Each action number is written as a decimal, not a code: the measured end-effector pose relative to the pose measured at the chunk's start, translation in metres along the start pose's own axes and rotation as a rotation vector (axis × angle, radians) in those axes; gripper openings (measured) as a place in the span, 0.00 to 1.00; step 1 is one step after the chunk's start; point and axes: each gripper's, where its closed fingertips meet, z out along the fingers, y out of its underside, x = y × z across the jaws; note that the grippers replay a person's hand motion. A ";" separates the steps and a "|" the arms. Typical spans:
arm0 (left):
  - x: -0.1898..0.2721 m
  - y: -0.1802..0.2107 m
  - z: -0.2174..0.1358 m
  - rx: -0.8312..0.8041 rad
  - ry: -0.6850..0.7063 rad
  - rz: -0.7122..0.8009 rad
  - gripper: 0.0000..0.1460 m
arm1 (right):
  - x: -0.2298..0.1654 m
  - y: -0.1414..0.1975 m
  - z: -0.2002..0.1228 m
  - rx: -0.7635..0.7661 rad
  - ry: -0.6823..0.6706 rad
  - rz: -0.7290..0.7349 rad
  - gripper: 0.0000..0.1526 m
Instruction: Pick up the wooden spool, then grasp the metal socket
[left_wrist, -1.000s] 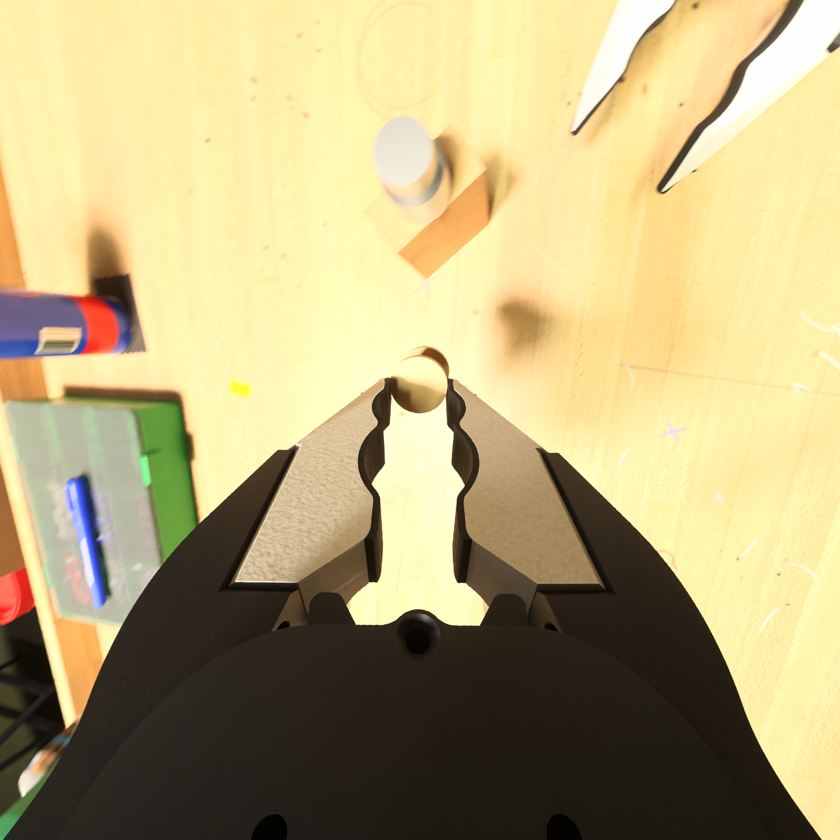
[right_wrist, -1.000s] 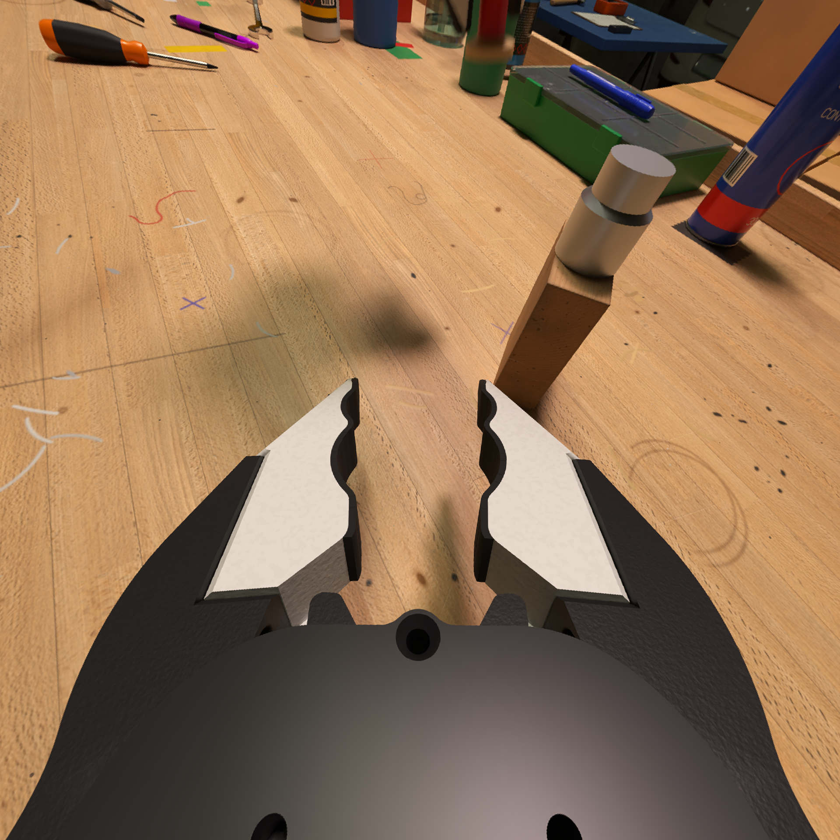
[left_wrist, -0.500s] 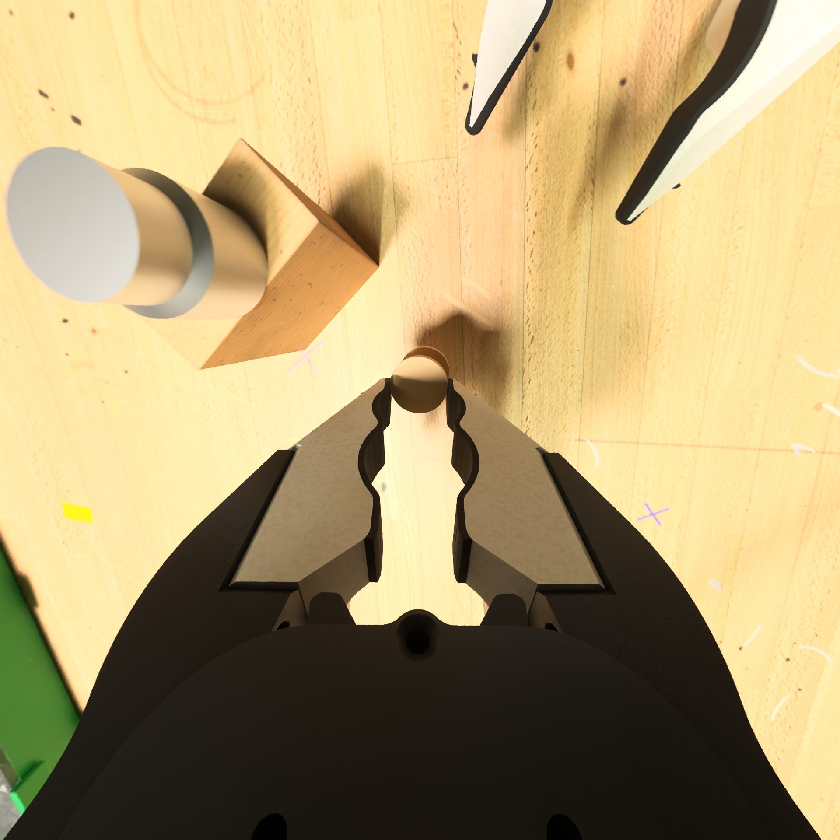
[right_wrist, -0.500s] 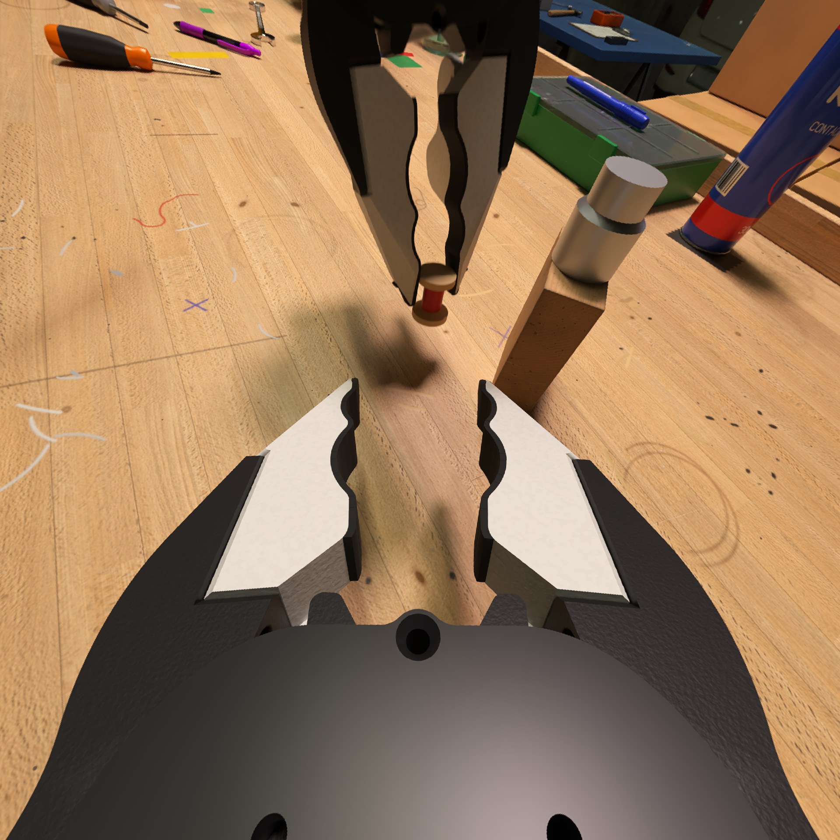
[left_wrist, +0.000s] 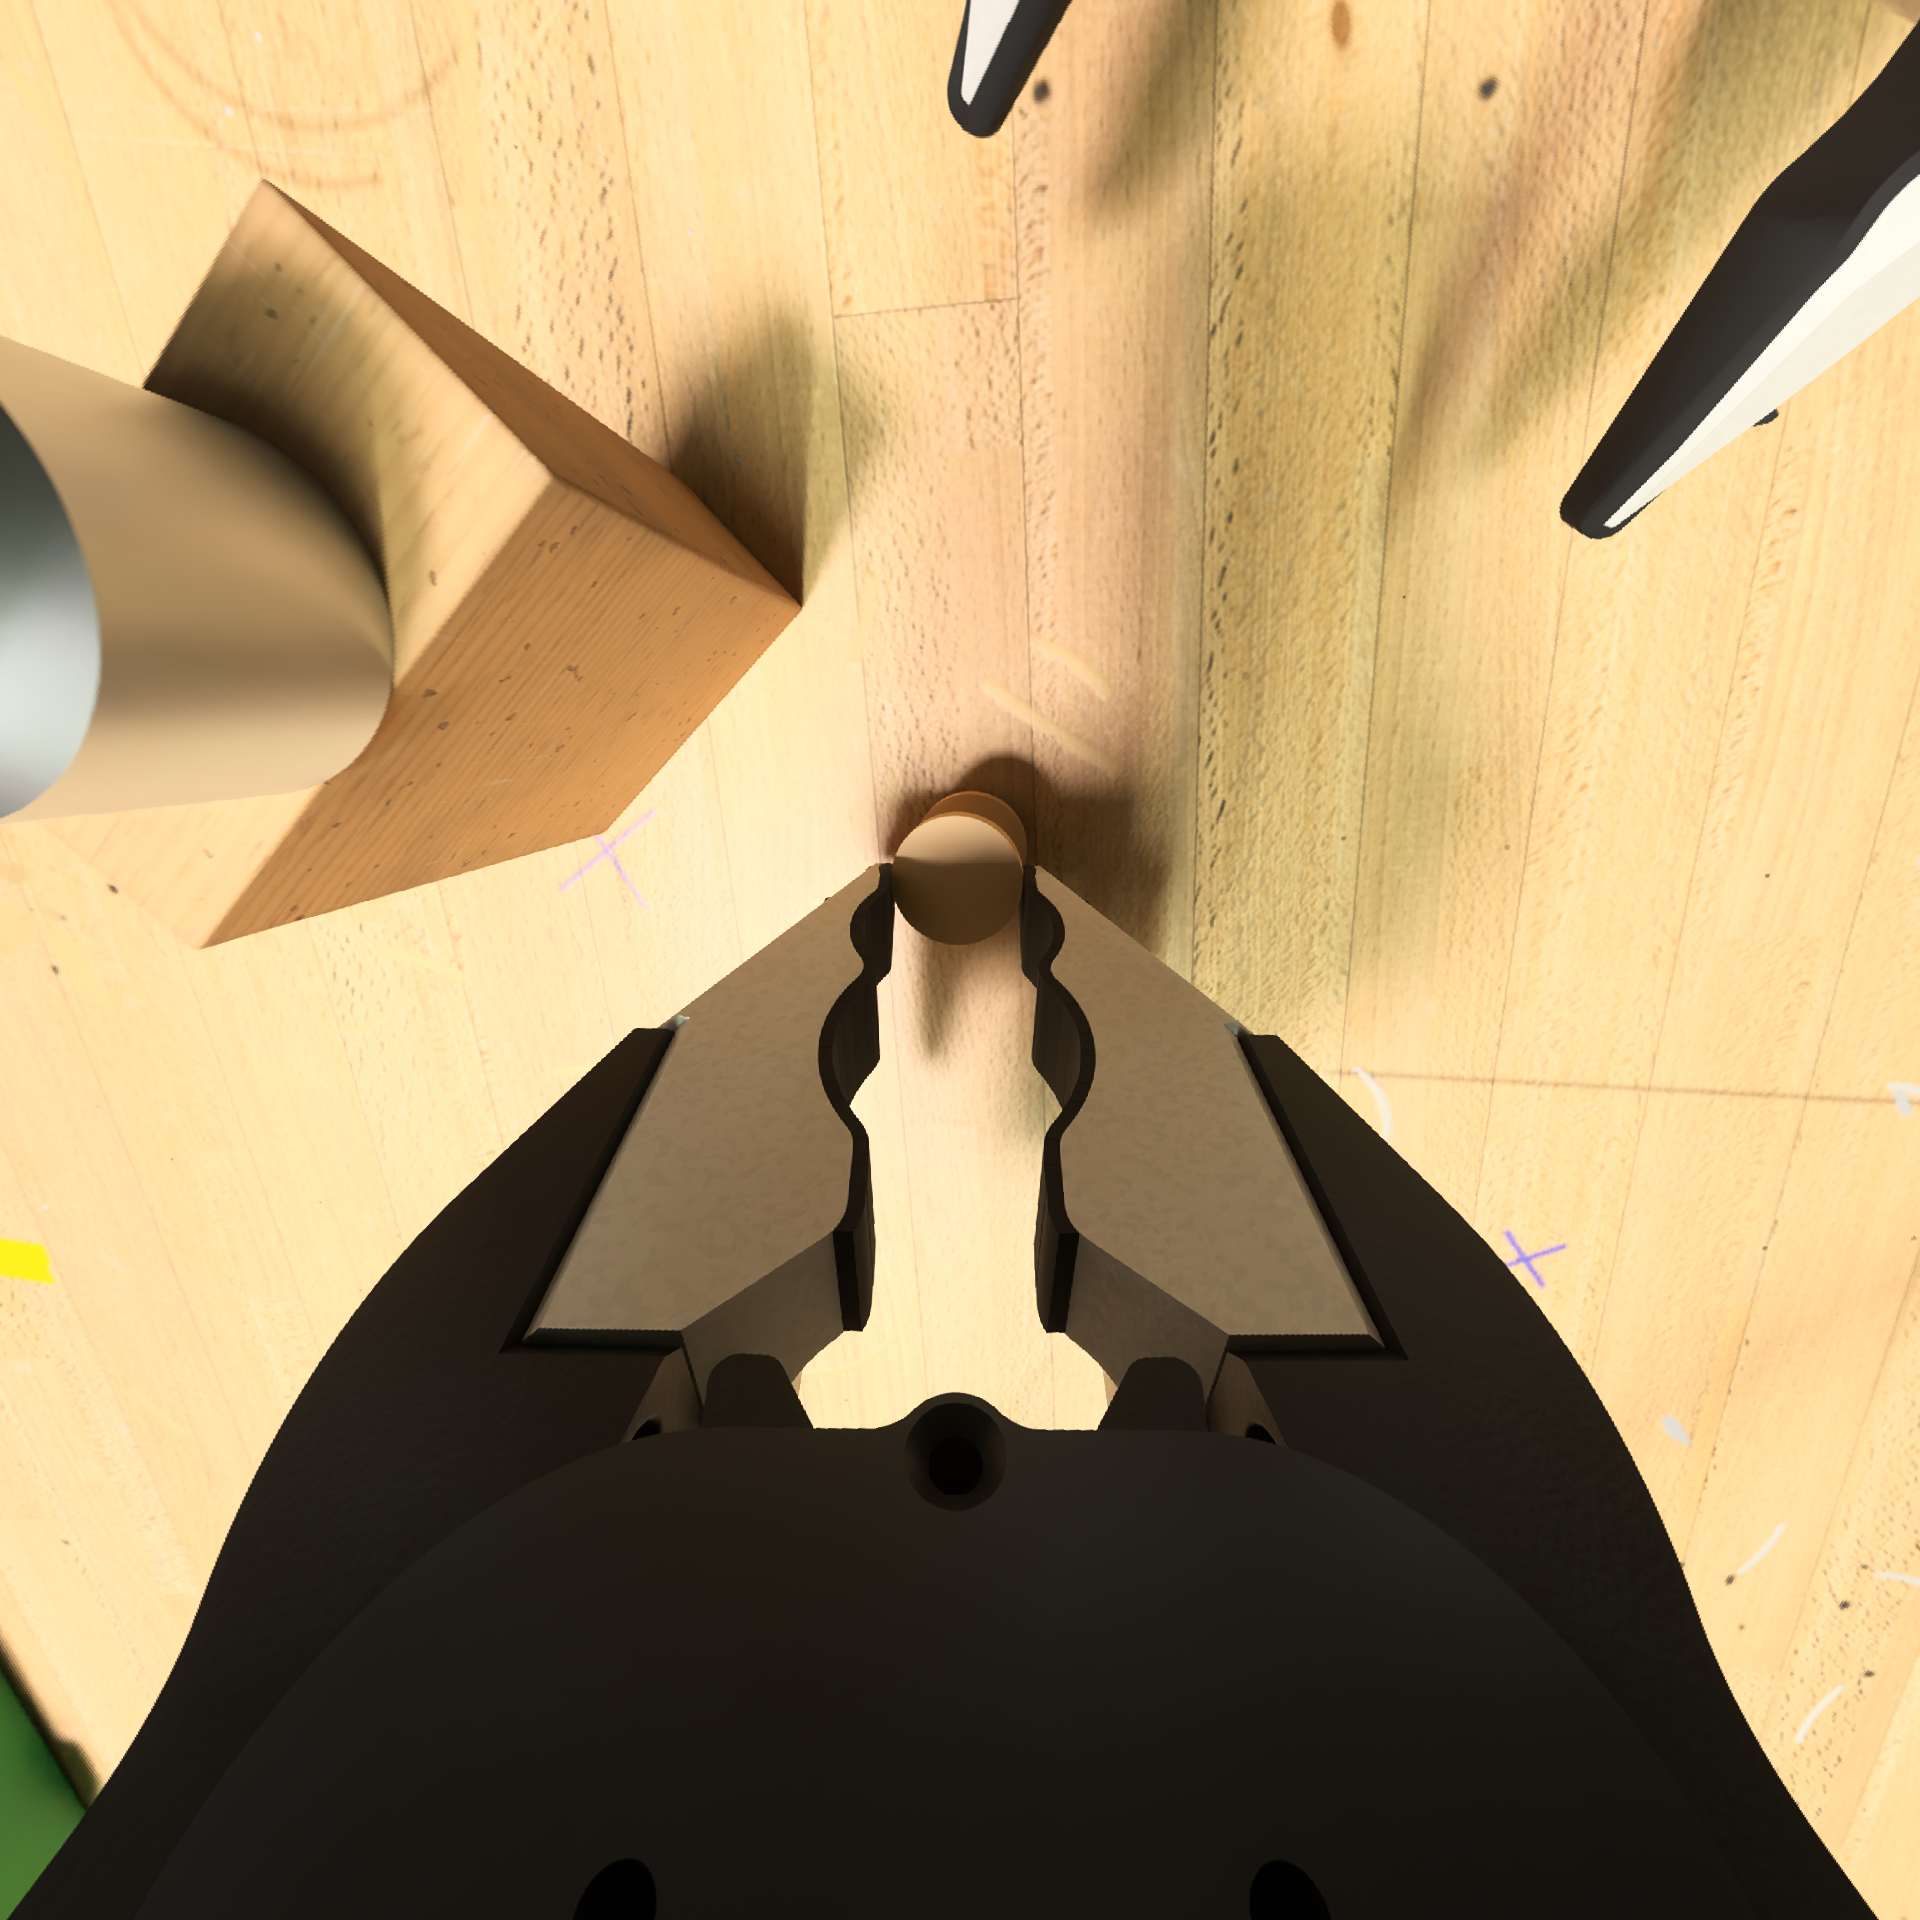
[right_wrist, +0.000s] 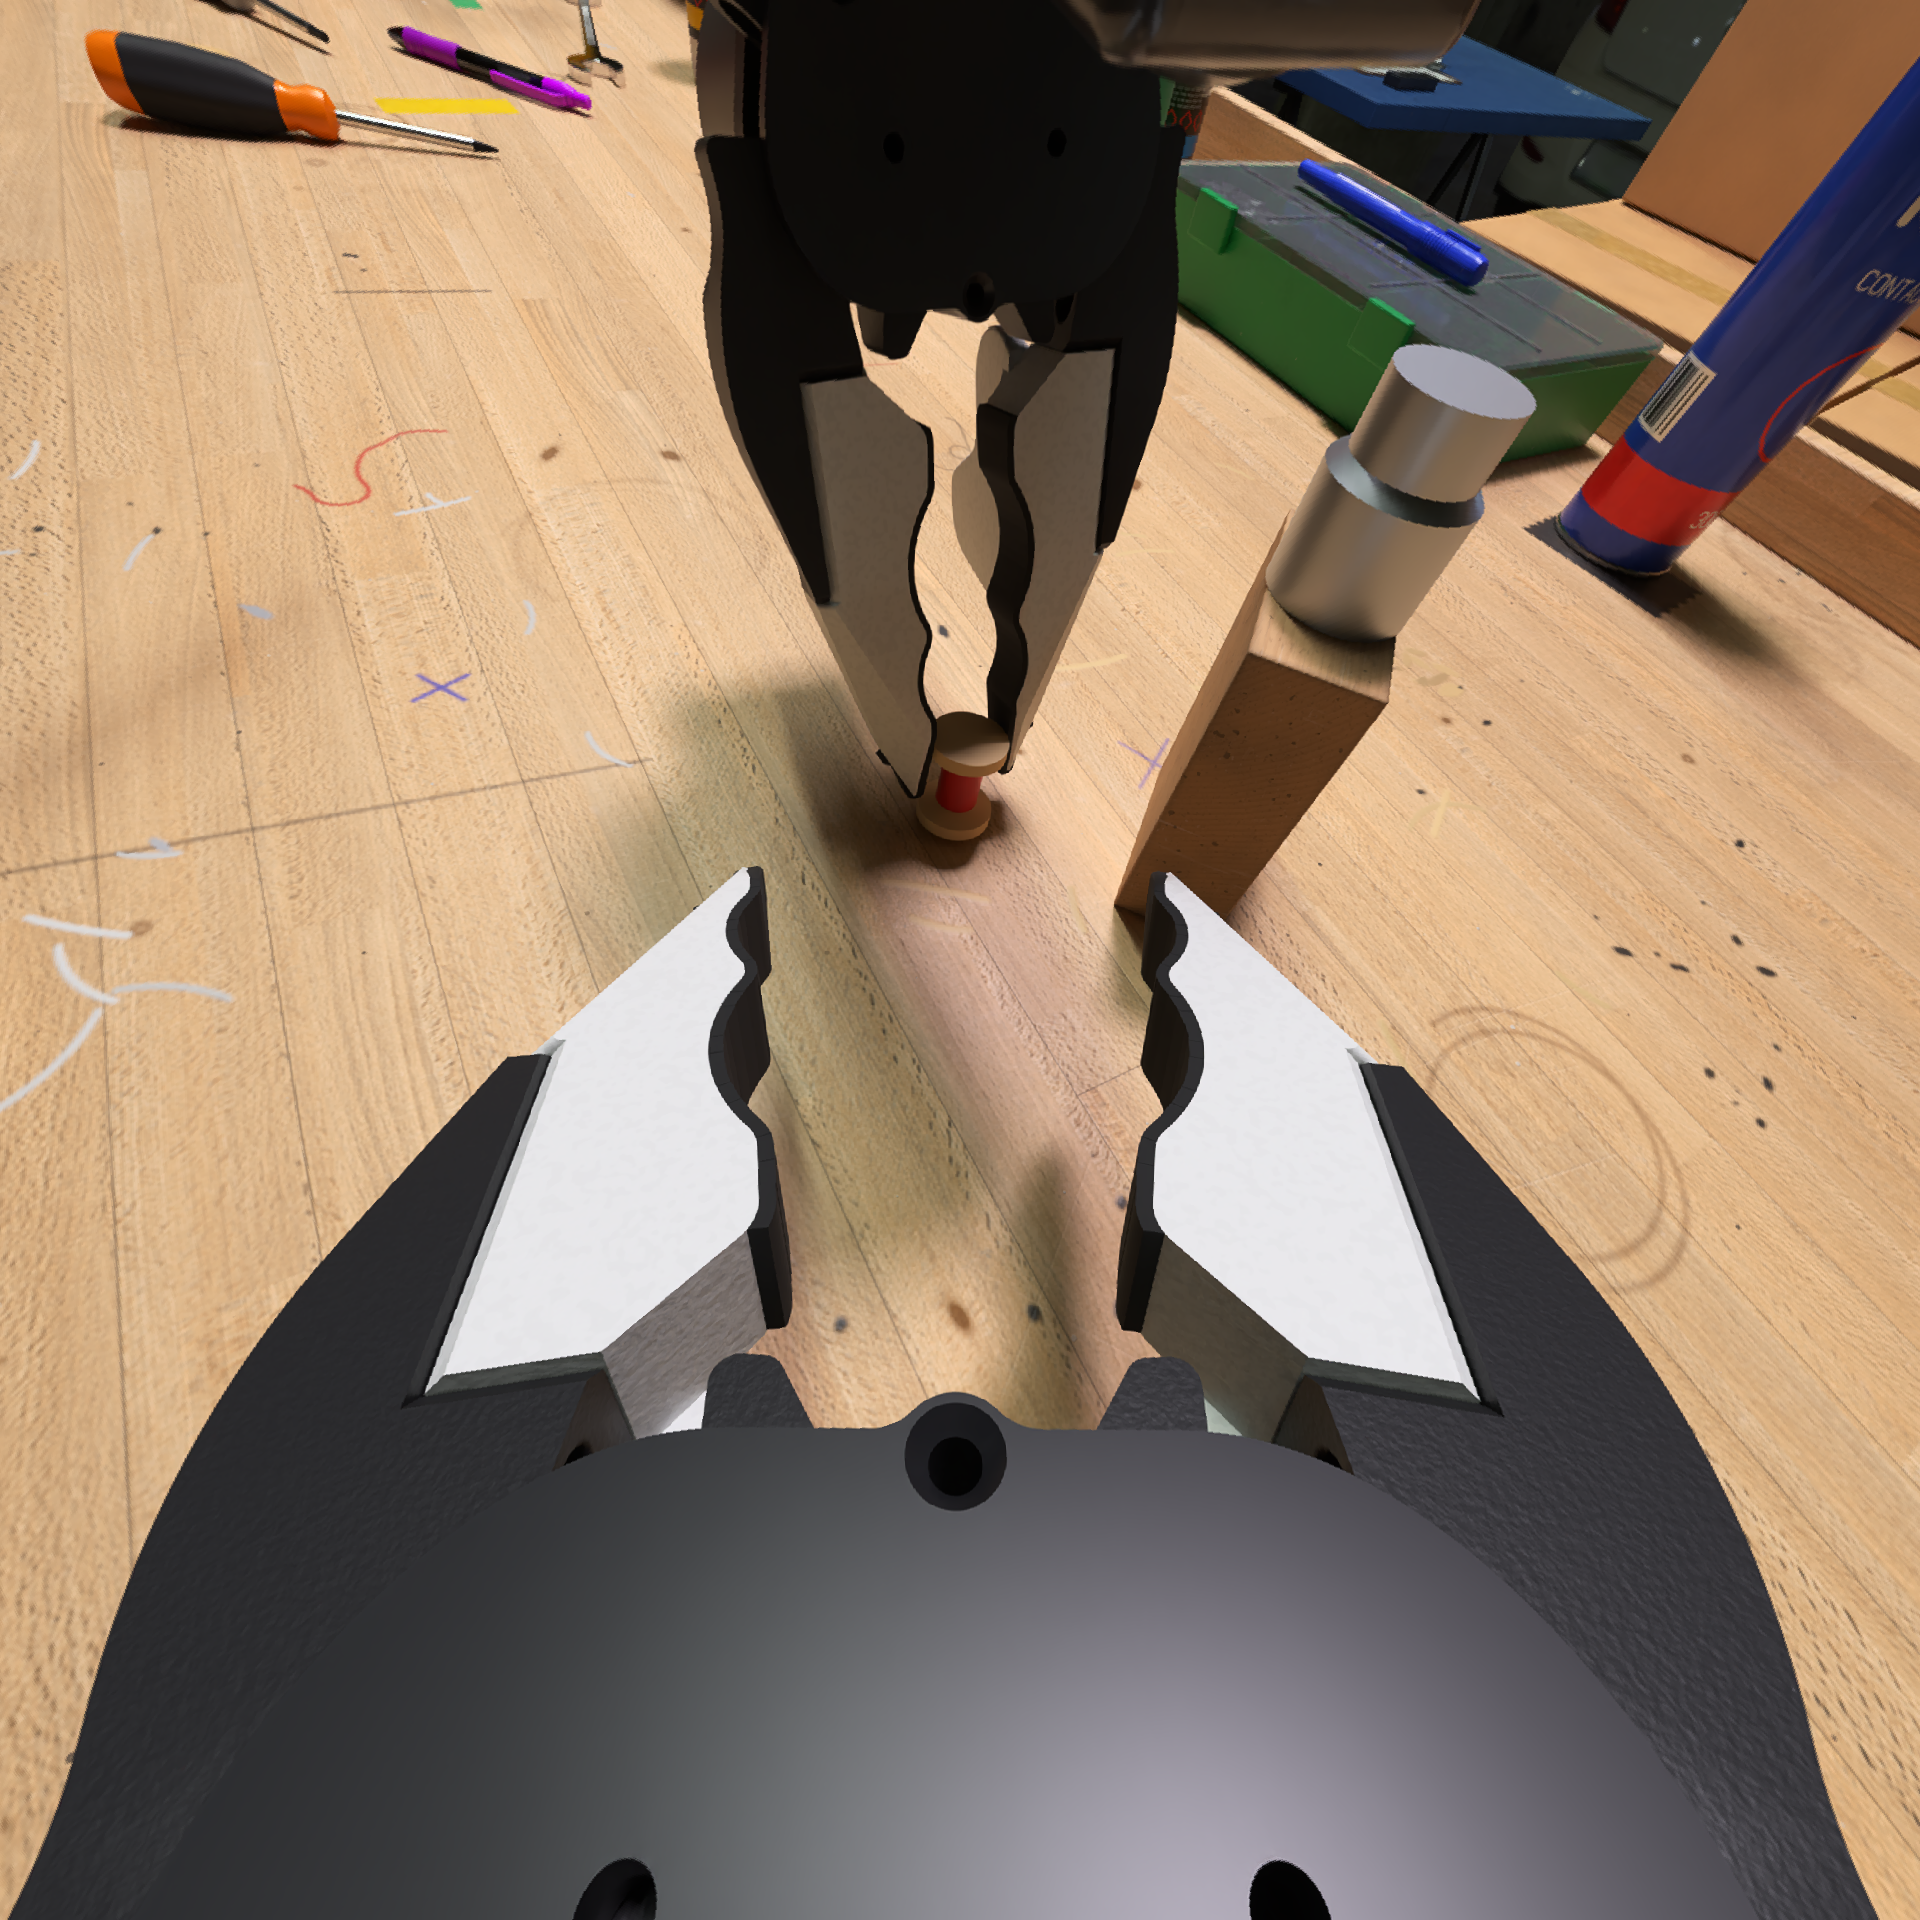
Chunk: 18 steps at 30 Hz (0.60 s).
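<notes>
**Wooden spool at the left fingertips, just off the bench**

The wooden spool (right_wrist: 958, 774) (red-wound core, pale flanges) is clamped by its top flange in my left gripper (left_wrist: 958, 883), low over the plank workbench (right_wrist: 312, 831) with bare wood all around it. Just right of it stands a square wooden block (right_wrist: 1257, 758) carrying the smooth stepped metal socket (right_wrist: 1392, 488). My right gripper (right_wrist: 958, 914) hangs spread and empty, near the block's base corner.
</notes>
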 end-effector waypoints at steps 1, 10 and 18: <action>0.001 0.000 0.001 -0.001 0.002 0.000 0.16 | 0.000 0.000 0.000 0.000 0.000 0.000 0.48; 0.000 0.001 0.001 0.009 0.001 -0.004 0.16 | 0.000 0.000 0.000 0.000 0.000 0.001 0.48; -0.008 -0.003 -0.025 0.062 -0.041 -0.009 0.16 | 0.001 0.000 0.000 0.002 0.003 0.006 0.48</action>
